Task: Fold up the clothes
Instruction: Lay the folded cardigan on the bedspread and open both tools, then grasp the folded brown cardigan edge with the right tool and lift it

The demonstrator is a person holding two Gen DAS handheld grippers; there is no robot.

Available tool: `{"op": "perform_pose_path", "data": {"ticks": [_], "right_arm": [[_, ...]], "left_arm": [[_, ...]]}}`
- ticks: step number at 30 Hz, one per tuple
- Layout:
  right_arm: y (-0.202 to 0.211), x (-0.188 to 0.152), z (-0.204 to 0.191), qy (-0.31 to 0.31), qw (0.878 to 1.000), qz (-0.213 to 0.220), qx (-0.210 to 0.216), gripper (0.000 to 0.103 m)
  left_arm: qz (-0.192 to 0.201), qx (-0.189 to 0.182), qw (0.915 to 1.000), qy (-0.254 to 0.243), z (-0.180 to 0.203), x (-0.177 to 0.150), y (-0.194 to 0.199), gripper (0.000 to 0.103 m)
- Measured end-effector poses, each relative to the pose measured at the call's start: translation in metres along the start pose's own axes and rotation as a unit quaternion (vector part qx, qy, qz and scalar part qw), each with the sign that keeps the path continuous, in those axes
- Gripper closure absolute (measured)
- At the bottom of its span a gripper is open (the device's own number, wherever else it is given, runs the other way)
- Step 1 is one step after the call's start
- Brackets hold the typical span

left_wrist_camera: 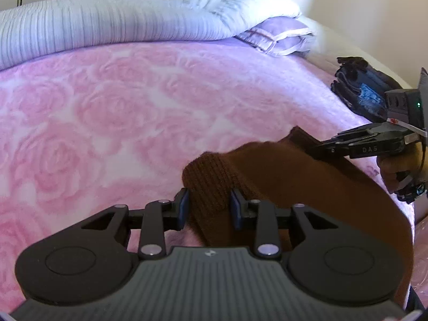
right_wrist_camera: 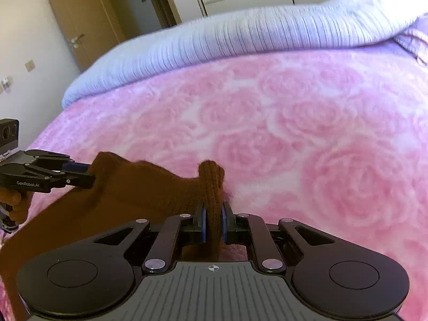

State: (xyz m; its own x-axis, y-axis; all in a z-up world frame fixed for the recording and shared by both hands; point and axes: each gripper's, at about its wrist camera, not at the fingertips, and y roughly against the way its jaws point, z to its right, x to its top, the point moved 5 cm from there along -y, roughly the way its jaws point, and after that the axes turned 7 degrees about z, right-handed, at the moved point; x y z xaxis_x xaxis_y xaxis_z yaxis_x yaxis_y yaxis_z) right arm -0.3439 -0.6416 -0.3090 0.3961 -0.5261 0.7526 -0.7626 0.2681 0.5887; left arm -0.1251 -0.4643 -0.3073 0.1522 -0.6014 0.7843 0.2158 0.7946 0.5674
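1. Brown knit garment point(left_wrist_camera: 294, 176) is held at two points above a bed spread with a pink rose-patterned blanket point(left_wrist_camera: 107, 120). A grey ribbed cover point(left_wrist_camera: 93, 26) lies along the far side.
2. At the left, the left tongs point(left_wrist_camera: 210, 206) have a thick ribbed band of the knit filling the gap between their blue pads. The right wrist view shows them clamped on the garment's left corner.
3. Between the two grips, the knit's upper edge sags a little. The rest drapes back toward the near edge of the bed.
4. At the right, the right tongs point(right_wrist_camera: 213, 224) are pinched tight on a narrow ribbed fold, the pads nearly meeting.
5. At the far right of the bed sits a dark bundle of cloth point(left_wrist_camera: 355, 85), well apart from the brown knit.
6. This hold would suit either spreading the garment flat or carrying one edge over for a fold. The pictures do not settle which.
7. To do either well, my judgement is to keep both grips level and draw them gently apart so the edge between them runs straight. The knit should be lowered onto the blanket evenly, and the pads kept from catching the fluffy blanket.
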Motion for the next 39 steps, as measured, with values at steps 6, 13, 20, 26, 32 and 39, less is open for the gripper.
{"op": "perform_pose_path", "data": {"ticks": [6,13,20,26,32,39], "right_arm": [[0.028,0.001,-0.037,0.078,0.994,0.021,-0.075,0.053],[0.095,-0.049,-0.128,0.174,0.983,0.053,0.013,0.035],[0.088,-0.116,-0.178,0.256,0.965,0.0,0.054,0.031],[0.074,-0.118,-0.173,0.228,0.972,-0.028,0.042,0.031],[0.079,-0.073,-0.171,0.11,0.99,0.007,0.089,0.031],[-0.001,-0.048,-0.195,0.133,0.987,-0.061,0.071,0.031]], "left_arm": [[0.022,0.021,0.9991,0.03,-0.001,-0.009,0.057,0.069],[0.054,-0.12,0.9893,0.062,0.038,-0.052,0.149,0.05],[0.005,-0.195,0.9763,0.093,0.059,-0.089,0.129,0.045],[-0.015,-0.19,0.9751,0.113,0.069,-0.096,0.106,0.07],[0.019,-0.156,0.9757,0.152,0.066,-0.113,0.121,0.079],[0.053,-0.096,0.9799,0.167,0.074,-0.126,0.13,0.082]]}}
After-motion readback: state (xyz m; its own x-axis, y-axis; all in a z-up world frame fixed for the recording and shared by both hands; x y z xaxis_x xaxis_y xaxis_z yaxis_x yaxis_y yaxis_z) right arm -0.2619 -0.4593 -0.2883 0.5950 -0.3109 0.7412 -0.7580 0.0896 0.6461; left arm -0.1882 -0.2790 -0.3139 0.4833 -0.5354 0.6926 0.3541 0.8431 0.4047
